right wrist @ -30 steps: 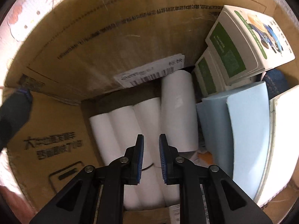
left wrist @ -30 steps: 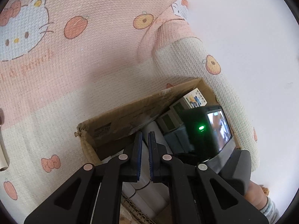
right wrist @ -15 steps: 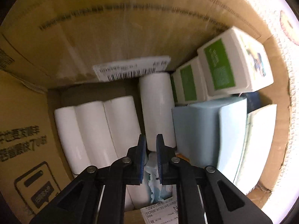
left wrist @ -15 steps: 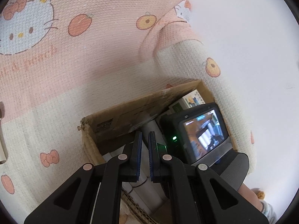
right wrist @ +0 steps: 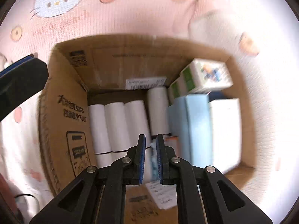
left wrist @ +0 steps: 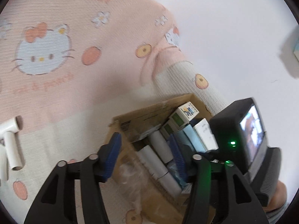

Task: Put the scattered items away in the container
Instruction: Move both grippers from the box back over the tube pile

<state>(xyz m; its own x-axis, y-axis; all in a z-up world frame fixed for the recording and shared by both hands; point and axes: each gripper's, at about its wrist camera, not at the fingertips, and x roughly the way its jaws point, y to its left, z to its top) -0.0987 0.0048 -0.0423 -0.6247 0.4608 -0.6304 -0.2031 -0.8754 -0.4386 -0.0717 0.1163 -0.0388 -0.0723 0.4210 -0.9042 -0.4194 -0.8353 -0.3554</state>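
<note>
Pink cartoon-cat blanket [left wrist: 78,85] underlies cardboard box [right wrist: 61,123].

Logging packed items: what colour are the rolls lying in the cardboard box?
White rolls, plain with no print, clearest in the right wrist view inside the cardboard box.

The left tongs [left wrist: 144,154] are standing wide apart, blue pads facing each other across a broad gap with nothing between them. The right tongs [right wrist: 151,154] are sitting nearly closed, only a narrow slit showing between the pads, pointing toward twelve o'clock. One left finger [right wrist: 24,76] is showing at nine o'clock in the right wrist view.
</note>
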